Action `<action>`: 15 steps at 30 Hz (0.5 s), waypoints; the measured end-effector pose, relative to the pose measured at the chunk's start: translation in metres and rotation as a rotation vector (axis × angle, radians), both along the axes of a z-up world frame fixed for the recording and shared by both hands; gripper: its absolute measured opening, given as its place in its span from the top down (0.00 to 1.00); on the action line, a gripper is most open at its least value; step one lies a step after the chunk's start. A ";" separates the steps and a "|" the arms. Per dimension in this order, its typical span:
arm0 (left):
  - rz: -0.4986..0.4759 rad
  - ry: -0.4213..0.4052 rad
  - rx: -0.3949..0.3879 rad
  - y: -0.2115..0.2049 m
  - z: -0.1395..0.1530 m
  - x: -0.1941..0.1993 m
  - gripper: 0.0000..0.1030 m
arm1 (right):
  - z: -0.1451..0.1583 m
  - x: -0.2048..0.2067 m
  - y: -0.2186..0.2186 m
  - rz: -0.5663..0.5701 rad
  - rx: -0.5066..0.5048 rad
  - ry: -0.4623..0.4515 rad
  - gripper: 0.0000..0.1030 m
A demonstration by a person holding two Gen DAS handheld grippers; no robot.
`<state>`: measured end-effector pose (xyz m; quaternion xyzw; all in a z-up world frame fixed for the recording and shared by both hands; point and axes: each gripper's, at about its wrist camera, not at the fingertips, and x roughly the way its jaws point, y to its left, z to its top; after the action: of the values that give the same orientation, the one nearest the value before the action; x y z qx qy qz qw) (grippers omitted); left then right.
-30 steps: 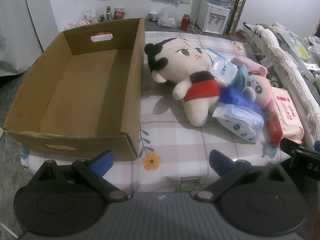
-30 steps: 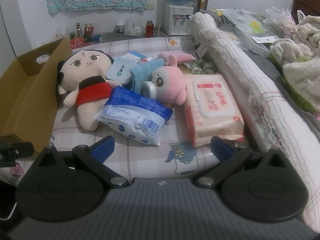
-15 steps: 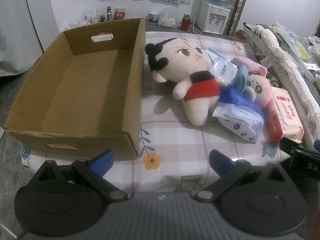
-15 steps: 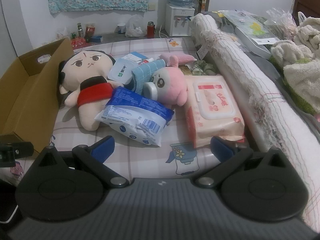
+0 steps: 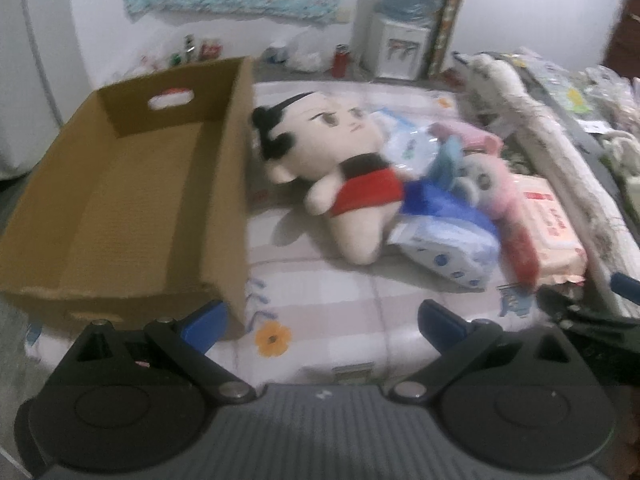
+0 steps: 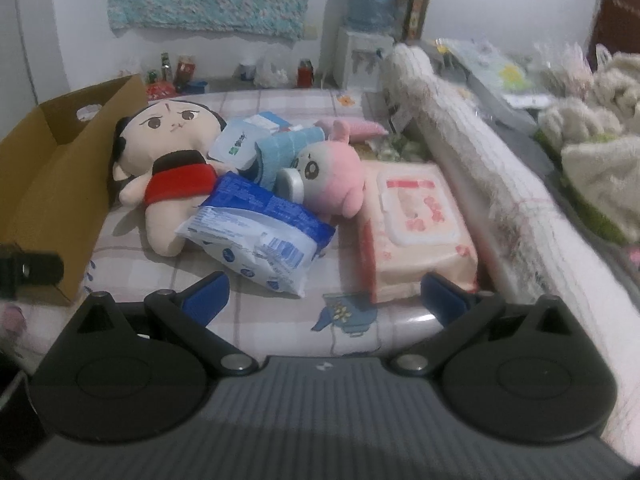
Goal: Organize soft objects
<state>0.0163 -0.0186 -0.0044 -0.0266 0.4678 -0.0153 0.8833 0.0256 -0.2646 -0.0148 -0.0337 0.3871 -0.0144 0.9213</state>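
Observation:
An empty cardboard box (image 5: 132, 216) lies at the left of a checked bed cover. To its right sits a pile: a cream doll with black hair and a red top (image 5: 340, 160) (image 6: 168, 156), a pink plush (image 6: 332, 176), a blue-and-white tissue pack (image 6: 256, 236) and a pink wipes pack (image 6: 416, 232). My left gripper (image 5: 320, 320) hovers open near the box's front corner, holding nothing. My right gripper (image 6: 324, 296) is open in front of the tissue and wipes packs, apart from them.
A long rolled white blanket (image 6: 480, 176) runs along the right of the pile, with towels and bags (image 6: 592, 144) beyond it. A water dispenser (image 6: 364, 52) and bottles (image 6: 176, 72) stand by the far wall. The other gripper's edge (image 5: 592, 316) shows at the left wrist view's right.
Both grippers have moved forward toward the pile, and the views are blurred by motion. The objects on the bed have not moved.

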 end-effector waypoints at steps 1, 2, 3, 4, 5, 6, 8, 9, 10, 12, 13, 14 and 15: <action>-0.023 -0.012 -0.003 -0.004 0.001 0.000 0.01 | -0.002 -0.002 -0.001 0.013 -0.007 -0.014 0.01; -0.048 -0.022 -0.006 -0.008 0.002 0.001 0.01 | -0.004 -0.004 -0.002 0.032 -0.015 -0.033 0.01; -0.072 -0.030 -0.011 -0.012 0.003 0.002 0.02 | -0.007 -0.005 -0.005 0.059 -0.021 -0.058 0.01; -0.096 -0.037 -0.018 -0.017 0.004 0.004 0.02 | -0.009 -0.005 -0.005 0.076 -0.023 -0.072 0.01; -0.115 -0.043 -0.027 -0.020 0.005 0.006 0.02 | -0.013 -0.005 -0.007 0.111 -0.025 -0.102 0.01; -0.128 -0.049 -0.035 -0.023 0.005 0.009 0.03 | -0.015 -0.005 -0.007 0.134 -0.030 -0.124 0.01; -0.141 -0.049 -0.054 -0.030 0.003 0.015 0.09 | -0.022 -0.003 -0.005 0.198 -0.048 -0.171 0.01; -0.146 -0.043 -0.067 -0.032 0.002 0.018 0.12 | -0.027 0.001 -0.003 0.235 -0.065 -0.190 0.01; -0.149 -0.039 -0.083 -0.033 0.000 0.022 0.13 | -0.031 0.004 0.001 0.263 -0.077 -0.198 0.01; -0.146 -0.028 -0.122 -0.035 -0.004 0.030 0.19 | -0.042 0.013 0.009 0.324 -0.101 -0.214 0.01; -0.141 -0.015 -0.136 -0.036 -0.007 0.035 0.25 | -0.047 0.018 0.013 0.349 -0.109 -0.222 0.01; -0.139 -0.004 -0.148 -0.037 -0.010 0.040 0.31 | -0.054 0.024 0.018 0.377 -0.122 -0.231 0.01; -0.138 0.005 -0.156 -0.039 -0.014 0.045 0.37 | -0.060 0.029 0.022 0.397 -0.135 -0.236 0.01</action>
<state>0.0617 -0.0577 -0.0180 -0.0630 0.4680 -0.1123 0.8743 0.0545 -0.2424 -0.0747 -0.1686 0.2607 0.1374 0.9406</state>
